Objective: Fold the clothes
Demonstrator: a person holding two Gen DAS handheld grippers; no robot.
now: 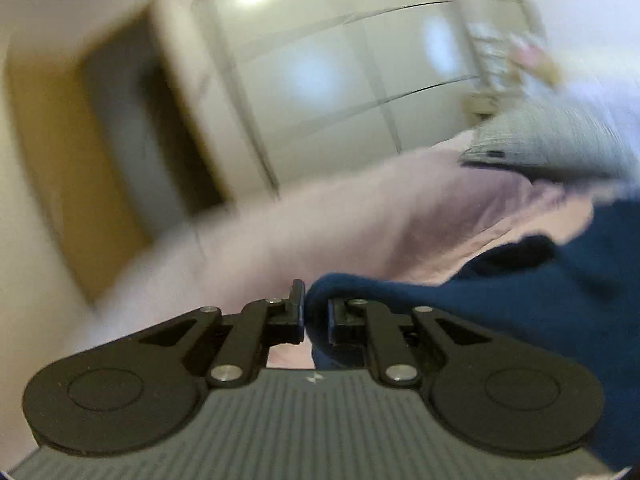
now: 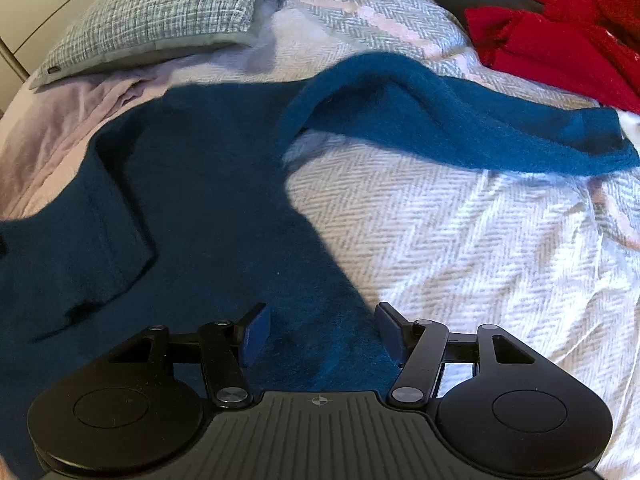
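A dark teal sweater [image 2: 208, 200] lies spread on the bed, one sleeve [image 2: 460, 120] stretched out to the right over the white herringbone blanket [image 2: 460, 248]. My right gripper [image 2: 320, 332] is open, low over the sweater's lower body, with the knit between its fingers. My left gripper [image 1: 314, 316] is shut on a fold of the same teal sweater [image 1: 500, 304], lifted above the pink sheet [image 1: 340, 220]. The left wrist view is motion-blurred.
A grey checked pillow [image 2: 160, 12] lies at the head of the bed, also in the left wrist view [image 1: 552, 140]. A red garment [image 2: 560, 40] lies at the far right. A white wardrobe [image 1: 320, 80] and a wooden door frame [image 1: 52, 160] stand behind.
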